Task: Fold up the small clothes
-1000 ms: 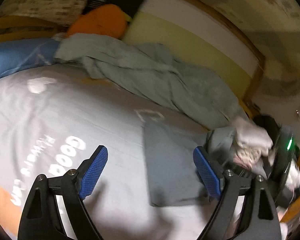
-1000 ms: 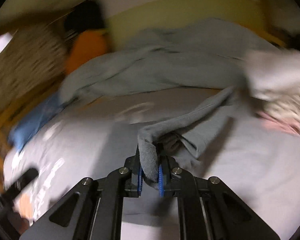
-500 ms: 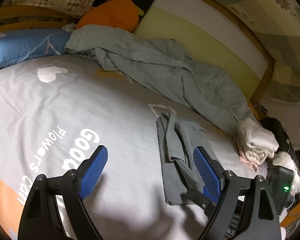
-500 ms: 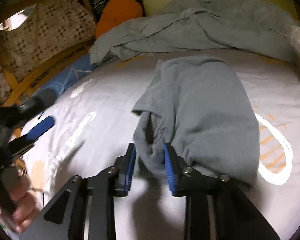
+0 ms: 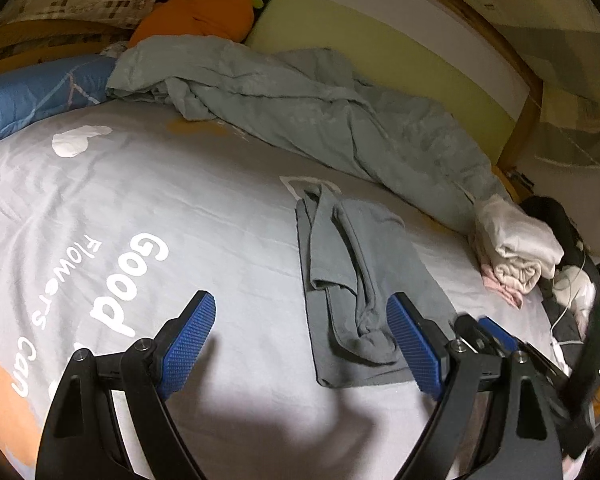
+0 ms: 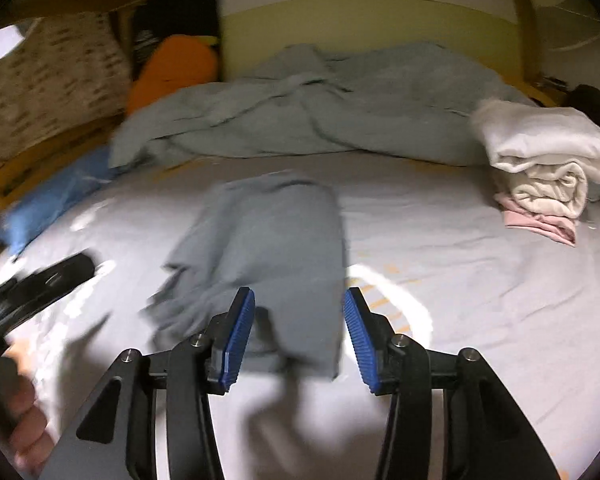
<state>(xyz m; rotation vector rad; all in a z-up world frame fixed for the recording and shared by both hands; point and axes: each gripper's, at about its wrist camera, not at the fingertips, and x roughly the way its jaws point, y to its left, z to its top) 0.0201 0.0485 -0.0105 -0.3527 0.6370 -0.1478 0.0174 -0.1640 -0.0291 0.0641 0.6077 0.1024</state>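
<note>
Left gripper (image 5: 300, 340) hovers low over the printed grey bedsheet (image 5: 140, 184), jaws spread wide, nothing between them. Just to its right lies the grey garment (image 5: 360, 280), folded lengthwise into a strip on the bed, a bunched ridge running down its middle. The right gripper (image 6: 298, 326) has just been opening its jaws; they stand apart over the garment's near edge, pads clear of the cloth. So the fold looks laid and released. Far right, a stack of folded pale clothes (image 6: 548, 160) waits. Next, probably: flatten that ridge, then fold the strip across.
</note>
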